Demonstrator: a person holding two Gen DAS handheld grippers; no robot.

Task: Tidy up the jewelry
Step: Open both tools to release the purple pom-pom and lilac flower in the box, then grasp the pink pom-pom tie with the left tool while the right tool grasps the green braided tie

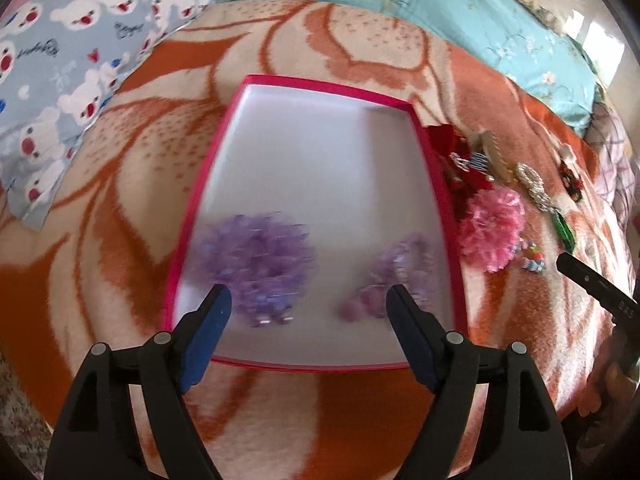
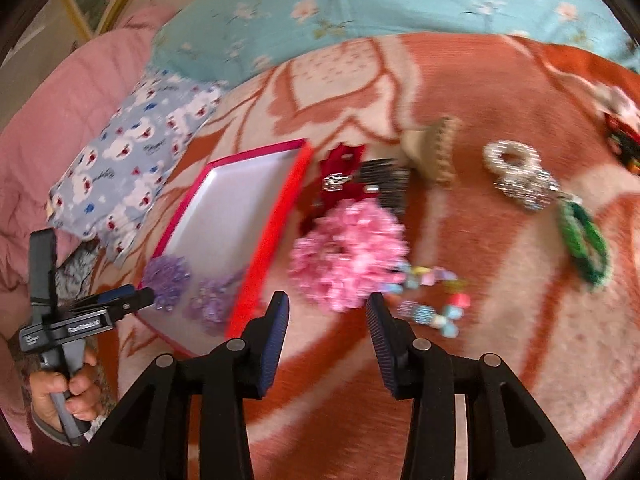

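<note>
Fuzzy orange-and-cream blanket on a bed, with hair ornaments half sorted into a shallow box.

Inside the pink-rimmed, white-floored box, a frilly purple scrunchie lies just ahead of the left tongs, and a smaller lilac piece sits by their right finger; the left tongs are spread wide, gripping nothing. Just ahead of the right tongs, also parted and empty, lies a ruffled pink scrunchie on the blanket, beside the box. Pastel beads lie right of them; beyond are a red bow, a beige toothed claw clip, a glittery silver clip and a green braided loop.
</note>
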